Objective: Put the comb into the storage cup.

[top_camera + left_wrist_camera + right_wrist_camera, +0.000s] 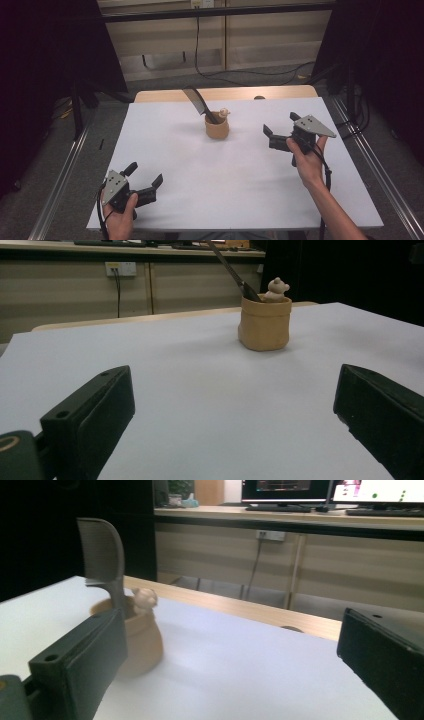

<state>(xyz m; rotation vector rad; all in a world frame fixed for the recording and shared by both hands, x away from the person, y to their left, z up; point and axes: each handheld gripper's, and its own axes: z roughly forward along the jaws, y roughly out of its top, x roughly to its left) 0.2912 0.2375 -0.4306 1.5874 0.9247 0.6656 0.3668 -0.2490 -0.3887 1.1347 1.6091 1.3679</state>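
A small tan pot (217,128) stands on the white tabletop (200,170), a little behind its middle. A dark flat-bladed utensil (198,103) leans out of the pot toward the back left, and a tiny bear figure (224,113) sits at its rim. My left gripper (145,174) rests open near the front left edge; its jaws stand wide apart, and the pot (264,322) with the bear (276,288) lies far ahead. My right gripper (280,124) hovers open to the right of the pot, pointing at it. In the right gripper view the pot (137,640) and utensil (105,555) sit close behind the left jaw.
A strip of wooden table (225,93) shows behind the white sheet. Metal rails (65,170) run along both sides on the floor. Black cables (250,72) trail over the floor beyond the table. Monitors (285,490) stand on a far desk.
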